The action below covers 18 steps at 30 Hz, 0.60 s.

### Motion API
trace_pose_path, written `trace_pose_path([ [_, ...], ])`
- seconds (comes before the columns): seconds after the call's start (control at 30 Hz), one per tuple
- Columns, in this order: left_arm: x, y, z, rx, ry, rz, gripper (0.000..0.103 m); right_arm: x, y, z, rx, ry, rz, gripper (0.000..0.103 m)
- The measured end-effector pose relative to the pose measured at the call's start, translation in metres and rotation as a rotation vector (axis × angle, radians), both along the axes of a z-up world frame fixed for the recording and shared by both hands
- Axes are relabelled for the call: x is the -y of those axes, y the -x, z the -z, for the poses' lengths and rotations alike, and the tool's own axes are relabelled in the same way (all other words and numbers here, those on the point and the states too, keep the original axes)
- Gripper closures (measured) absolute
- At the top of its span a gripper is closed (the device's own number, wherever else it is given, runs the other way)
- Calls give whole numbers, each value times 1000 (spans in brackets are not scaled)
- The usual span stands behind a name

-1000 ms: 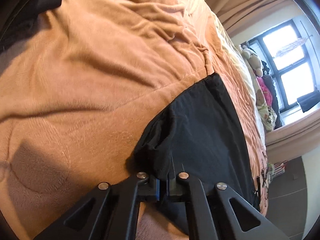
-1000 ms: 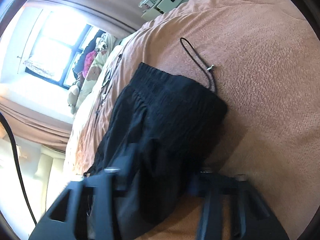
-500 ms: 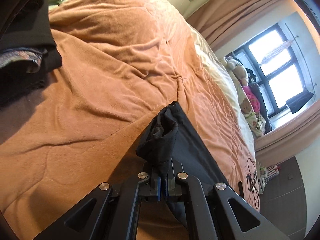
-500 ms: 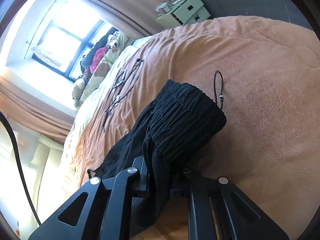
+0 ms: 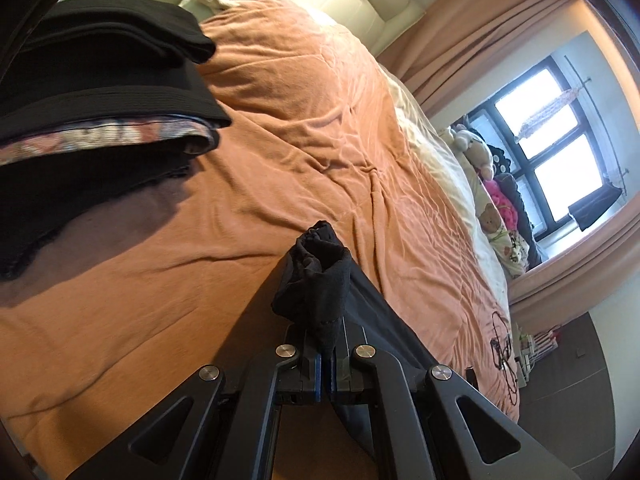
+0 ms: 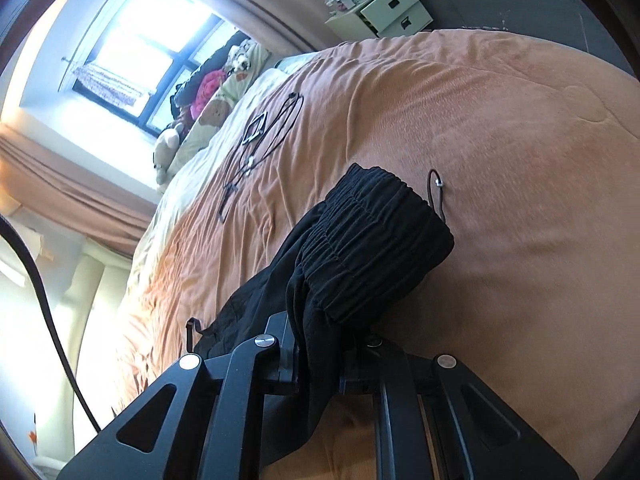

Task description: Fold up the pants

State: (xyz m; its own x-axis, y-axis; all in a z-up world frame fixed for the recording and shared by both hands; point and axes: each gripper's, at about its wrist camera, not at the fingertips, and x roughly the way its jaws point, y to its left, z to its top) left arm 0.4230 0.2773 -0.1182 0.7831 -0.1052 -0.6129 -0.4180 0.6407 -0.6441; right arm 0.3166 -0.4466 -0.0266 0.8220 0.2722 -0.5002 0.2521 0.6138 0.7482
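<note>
Left gripper (image 5: 326,354) pinches a bunched hem of the black pants (image 5: 320,280), lifted off the orange blanket (image 5: 280,160). Right gripper (image 6: 320,364) clamps the elastic waistband (image 6: 372,236), fabric draped over its fingers; pad contact probably hidden. Drawstring (image 6: 436,196) trails on the blanket.

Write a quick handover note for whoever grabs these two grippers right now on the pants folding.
Left gripper: shut on a bunched end of the black pants.
Right gripper: shut on the pants at the elastic waistband.
Pants: both ends held up over the orange blanket; drawstring trails on the blanket.
Done: both ends gripped.
Left: make the fold, lay the pants flat. Folded clothes lie stacked nearby.
</note>
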Motion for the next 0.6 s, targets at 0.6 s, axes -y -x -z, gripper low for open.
trace_pose_path([
  [0.6, -8, 93, 4, -54, 21, -40, 101, 4, 52, -13, -25, 13, -39, 94],
])
